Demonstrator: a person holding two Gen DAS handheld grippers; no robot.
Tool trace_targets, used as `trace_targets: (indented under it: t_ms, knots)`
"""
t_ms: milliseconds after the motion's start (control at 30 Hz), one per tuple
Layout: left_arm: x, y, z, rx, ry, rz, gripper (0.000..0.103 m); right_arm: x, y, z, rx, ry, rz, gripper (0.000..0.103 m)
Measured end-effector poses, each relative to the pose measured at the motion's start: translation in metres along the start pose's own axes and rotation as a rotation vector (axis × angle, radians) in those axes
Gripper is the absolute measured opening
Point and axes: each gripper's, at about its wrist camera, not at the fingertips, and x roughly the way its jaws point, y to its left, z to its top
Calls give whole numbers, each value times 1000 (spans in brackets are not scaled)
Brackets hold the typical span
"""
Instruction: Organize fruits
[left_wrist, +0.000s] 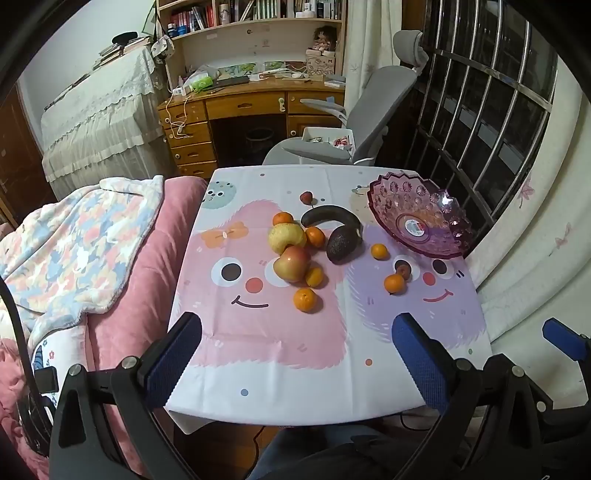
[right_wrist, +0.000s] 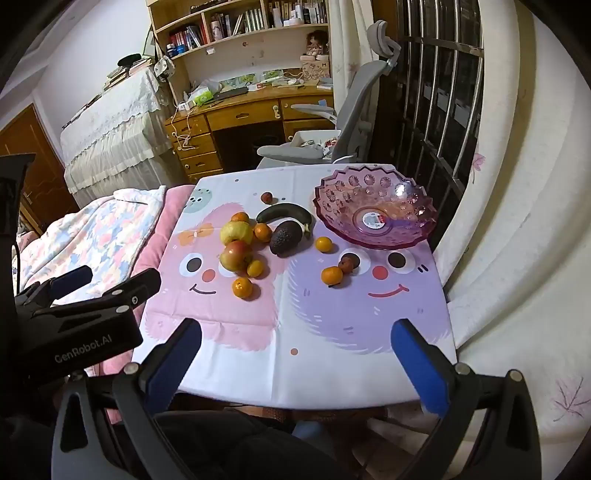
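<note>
The fruit (right_wrist: 258, 240) lies loose on the table (right_wrist: 332, 369), just left of the empty pink bowl (right_wrist: 373, 218); the bowl's sticker is unreadable. Both the left gripper (left_wrist: 295, 354) and right gripper (right_wrist: 295, 354) gape, holding nothing. "GenRobot.AI" marks the left gripper's casing.

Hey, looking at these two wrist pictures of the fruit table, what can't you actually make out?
- Sticker inside the purple bowl: print too small, both views.
- Long dark fruit: its right end sits behind the avocado; too dark to identify.
- Small reddish fruit at the far edge: too small to identify.
- Yellow apple: its lower part is covered by the red apple.
- Right gripper: cut off by the left view's edge.
</note>
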Motion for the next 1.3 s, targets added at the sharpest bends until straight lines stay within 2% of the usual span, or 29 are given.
trace_targets:
  t_ms: [300, 1300]
  knots:
    - [-1, 0, 0, 20, 0, 33, 102, 1, 1, 1, 2, 1, 3, 103]
    - [0, 3, 3, 26, 1, 44, 102, 0, 6, -3, 5, 7, 2, 103]
